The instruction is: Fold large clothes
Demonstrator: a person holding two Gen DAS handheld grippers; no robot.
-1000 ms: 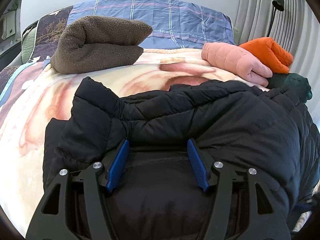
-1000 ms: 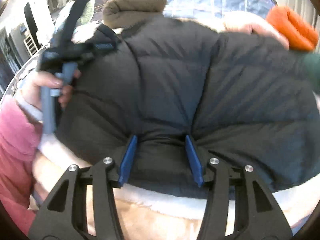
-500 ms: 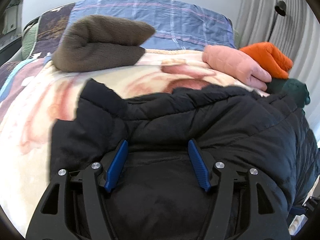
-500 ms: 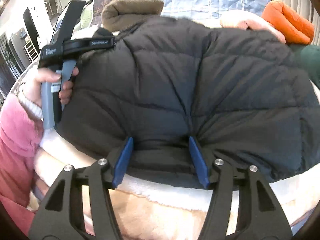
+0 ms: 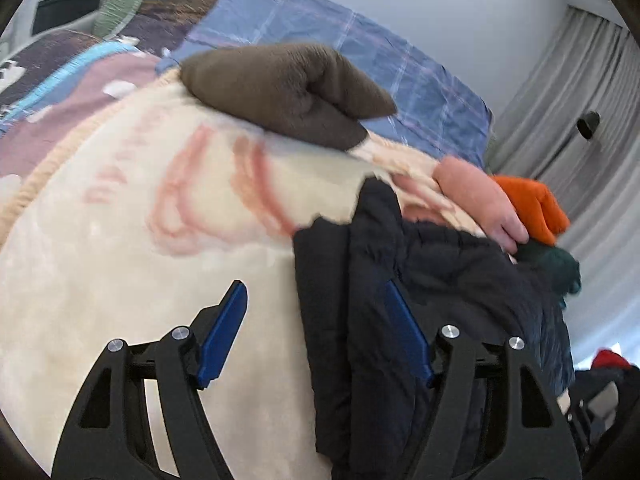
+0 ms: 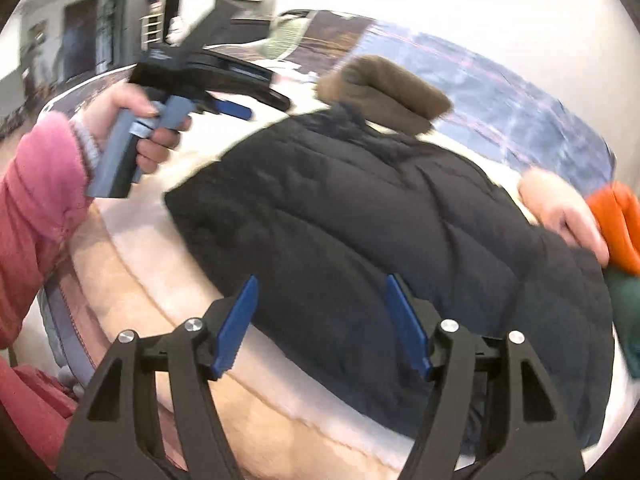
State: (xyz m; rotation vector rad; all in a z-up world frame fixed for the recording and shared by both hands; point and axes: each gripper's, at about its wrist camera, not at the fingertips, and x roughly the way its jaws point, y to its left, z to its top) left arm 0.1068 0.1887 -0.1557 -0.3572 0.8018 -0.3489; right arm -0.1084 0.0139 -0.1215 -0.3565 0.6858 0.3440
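Observation:
A black puffer jacket [image 6: 400, 232] lies folded on a cream blanket [image 5: 120, 264] on the bed. In the left wrist view the jacket [image 5: 400, 320] fills the right side. My left gripper [image 5: 316, 320] is open and empty, off the jacket's left edge; it also shows in the right wrist view [image 6: 236, 110], lifted above the bed. My right gripper [image 6: 320, 316] is open and empty, just above the jacket's near edge.
A folded brown fleece [image 5: 288, 88] lies at the back of the bed. Folded pink [image 5: 476, 196], orange [image 5: 536, 204] and dark green [image 5: 556, 264] clothes sit at the right. A blue plaid pillow [image 5: 360, 52] and grey curtains [image 5: 580, 128] stand behind.
Both grippers have let go of the jacket and opened wider. The left gripper has swung left and up away from it. The right gripper has pulled back from the near edge.

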